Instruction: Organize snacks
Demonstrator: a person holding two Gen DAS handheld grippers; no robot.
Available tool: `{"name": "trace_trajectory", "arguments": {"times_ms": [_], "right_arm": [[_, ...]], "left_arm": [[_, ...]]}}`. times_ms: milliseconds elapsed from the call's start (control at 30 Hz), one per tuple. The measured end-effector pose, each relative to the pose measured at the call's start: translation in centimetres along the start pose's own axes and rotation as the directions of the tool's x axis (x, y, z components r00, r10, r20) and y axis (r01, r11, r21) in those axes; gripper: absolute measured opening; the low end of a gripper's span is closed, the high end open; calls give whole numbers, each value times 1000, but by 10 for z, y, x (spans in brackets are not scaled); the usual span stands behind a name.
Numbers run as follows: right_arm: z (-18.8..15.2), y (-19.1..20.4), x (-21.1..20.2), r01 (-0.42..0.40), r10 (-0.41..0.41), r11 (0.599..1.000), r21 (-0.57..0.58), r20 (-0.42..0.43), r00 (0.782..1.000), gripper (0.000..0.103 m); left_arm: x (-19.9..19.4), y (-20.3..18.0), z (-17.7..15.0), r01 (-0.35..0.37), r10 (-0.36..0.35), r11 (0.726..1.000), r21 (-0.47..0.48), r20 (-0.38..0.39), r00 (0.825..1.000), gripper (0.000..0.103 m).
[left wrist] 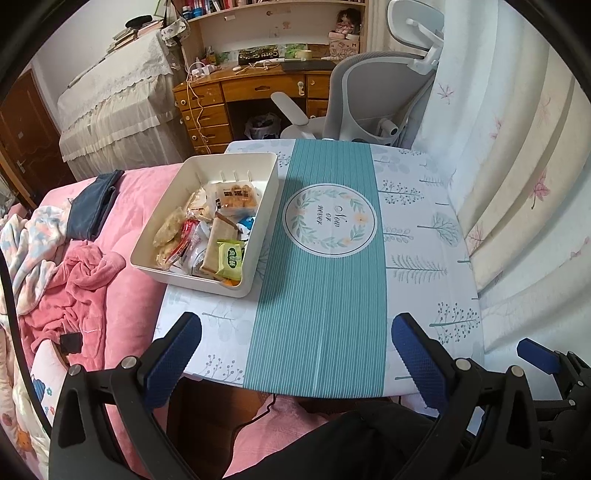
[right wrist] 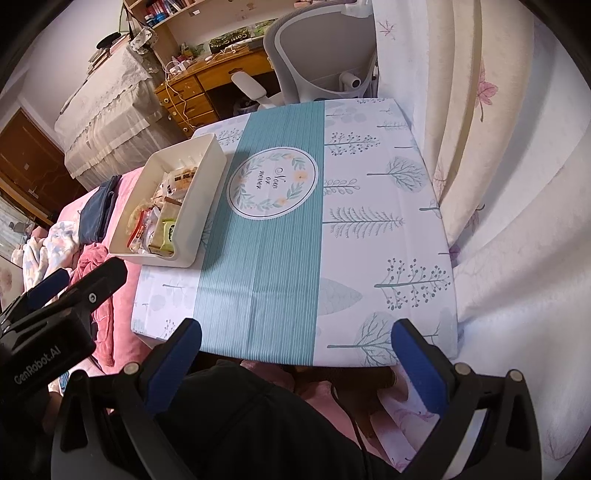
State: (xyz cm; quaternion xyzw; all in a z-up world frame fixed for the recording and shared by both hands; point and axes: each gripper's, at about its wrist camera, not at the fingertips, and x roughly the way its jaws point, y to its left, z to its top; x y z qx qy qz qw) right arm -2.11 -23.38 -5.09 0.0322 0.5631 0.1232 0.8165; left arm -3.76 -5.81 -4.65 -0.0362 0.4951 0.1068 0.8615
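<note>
Gaping empty, both grippers' ribbed blue jaws — left gripper (left wrist: 295, 354), right gripper (right wrist: 295, 350); crinkly snacks (left wrist: 207, 232) fill rectangular white bin (left wrist: 258, 229).

My left gripper (left wrist: 295, 347) hangs with its blue-padded fingers spread wide, holding nothing. My right gripper (right wrist: 295, 347) is likewise spread and empty, just beside it.

We're looking into a bedroom at home, folks. A bed (left wrist: 122, 295) under pink bedding is sitting along the left, with a crumpled pink blanket (left wrist: 74, 280) lying on it. A wooden desk (left wrist: 258, 88) with drawers is standing at the back, bookshelves (left wrist: 280, 14) rising above it and a grey office chair (left wrist: 373, 96) parking in front. Floral curtains (left wrist: 517, 166) are hanging on the right, and a small table (left wrist: 417, 236) in a tree-print cloth is sitting beside the bed.
</note>
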Motion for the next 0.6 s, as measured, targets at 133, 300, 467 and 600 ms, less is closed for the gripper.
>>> {"name": "trace_trajectory", "arguments": {"times_ms": [133,300,467,600], "right_arm": [[1,-1,1,1,-1,1000,3,-3,1000,103],[4,-7,3,4,-3,1000,14,-7,1000,103],[6,-8,5,4,-4,1000,18,-11,1000,103],[7,-9,7,4,-3,1000,21,-17,1000,103]], "left_arm": [[0,-3,1,0,0,1000,4,-2,1000,102],[2,-6,4,1,-1,1000,11,-4,1000,102],[3,-7,5,0,0,1000,14,-8,1000,102],[3,-7,5,1,-1,1000,14,-9,1000,102]]}}
